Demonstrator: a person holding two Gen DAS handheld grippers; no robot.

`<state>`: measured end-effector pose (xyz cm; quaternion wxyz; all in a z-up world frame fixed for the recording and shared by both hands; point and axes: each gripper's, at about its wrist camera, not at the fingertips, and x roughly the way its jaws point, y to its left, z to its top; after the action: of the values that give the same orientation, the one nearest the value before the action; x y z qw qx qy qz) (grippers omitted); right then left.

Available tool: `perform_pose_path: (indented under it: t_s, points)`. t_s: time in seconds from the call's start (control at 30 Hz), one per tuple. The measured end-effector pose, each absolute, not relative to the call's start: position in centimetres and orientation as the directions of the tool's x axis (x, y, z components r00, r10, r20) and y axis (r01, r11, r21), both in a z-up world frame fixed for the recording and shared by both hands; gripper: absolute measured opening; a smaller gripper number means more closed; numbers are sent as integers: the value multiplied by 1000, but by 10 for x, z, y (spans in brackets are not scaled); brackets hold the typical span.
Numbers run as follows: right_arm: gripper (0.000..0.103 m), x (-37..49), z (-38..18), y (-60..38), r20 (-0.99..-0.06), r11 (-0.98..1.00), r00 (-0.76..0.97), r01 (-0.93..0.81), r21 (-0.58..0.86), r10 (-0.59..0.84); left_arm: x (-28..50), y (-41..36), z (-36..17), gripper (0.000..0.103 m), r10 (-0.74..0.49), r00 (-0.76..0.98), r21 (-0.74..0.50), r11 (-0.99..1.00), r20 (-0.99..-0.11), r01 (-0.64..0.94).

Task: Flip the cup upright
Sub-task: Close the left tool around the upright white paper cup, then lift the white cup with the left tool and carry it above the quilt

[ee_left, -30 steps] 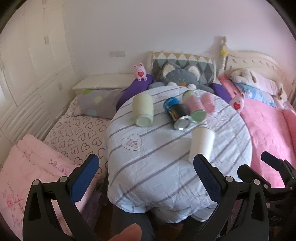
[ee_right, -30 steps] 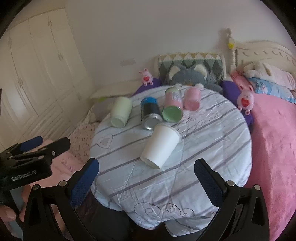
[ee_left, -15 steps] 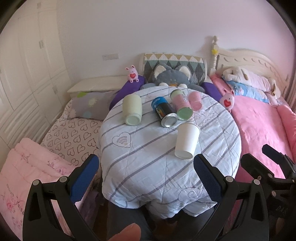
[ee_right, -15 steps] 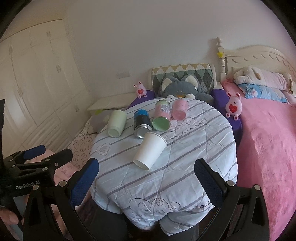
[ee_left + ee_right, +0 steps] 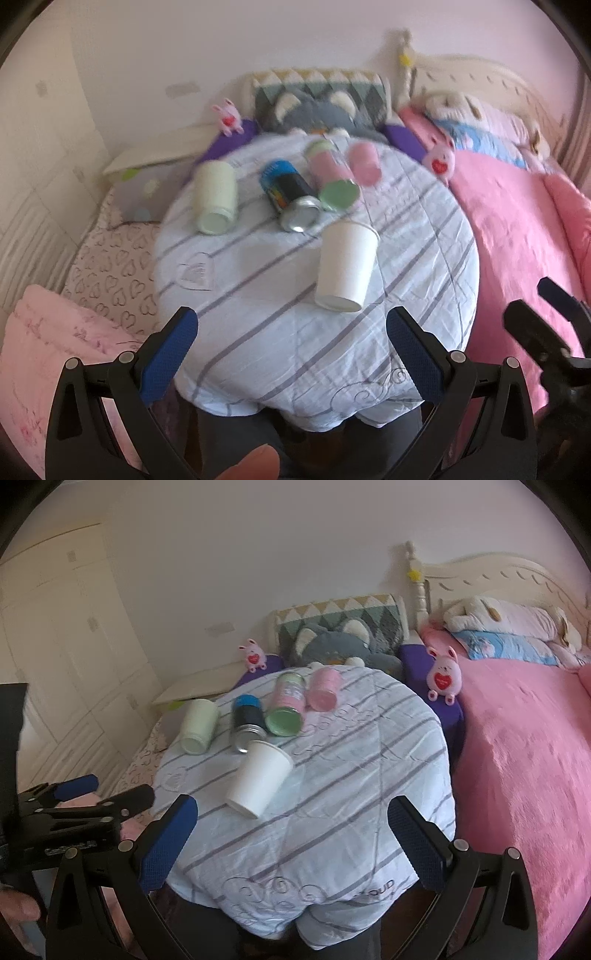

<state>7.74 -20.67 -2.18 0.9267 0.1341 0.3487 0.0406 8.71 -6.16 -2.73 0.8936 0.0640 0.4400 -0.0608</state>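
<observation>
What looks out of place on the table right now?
Everything on the table lies on its side: the white cup nearest the camera, with the pale green cup, black can, green-ended canister and pink cup in a row behind it. Nothing looks spilled. Both tongs, left and right, are open and empty.

Paper cup (image 5: 260,780) lies on table (image 5: 369,794); can (image 5: 245,724) behind

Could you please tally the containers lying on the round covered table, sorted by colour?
White: 1, the paper cup
Pale green: 1, the cup
Blue and black: 1, the can
Pink with green end: 1, the canister
Pink: 1, the cup
Total: 5
</observation>
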Motion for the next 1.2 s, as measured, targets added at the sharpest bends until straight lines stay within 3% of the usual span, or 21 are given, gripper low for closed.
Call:
perform_pose_path:
  t_s: [0.23, 0.57, 0.63, 0.67, 0.73, 0.93, 1.2]
  points:
    - [103, 105, -40, -238, -662, 945, 735, 92, 312, 147, 144, -96, -66, 103, -78, 519, 63, 967, -851, 248]
    - [103, 139, -61, -255, -712, 939, 691, 153, 307, 121, 203, -117, -124, 102, -144, 347, -46, 960, -927, 275]
    - [103, 142, -65, -255, -719, 938, 684, 156, 309, 123, 205, -117, -127, 86, -161, 338, -66, 959, -927, 277]
    - [103, 144, -67, -255, -723, 938, 679, 155, 311, 128, 206, -115, -129, 70, -164, 327, -72, 958, -931, 277]
    - [103, 145, -69, -253, -726, 938, 674, 151, 311, 132, 209, -113, -134, 66, -176, 303, -94, 959, -936, 267]
    - [103, 140, -68, -245, -728, 940, 671, 141, 312, 141, 201, -106, -122, 65, -208, 360, -106, 953, -909, 284]
    - [103, 125, -60, -238, -719, 941, 682, 139, 310, 136, 157, -74, -70, 65, -227, 597, -67, 958, -769, 278]
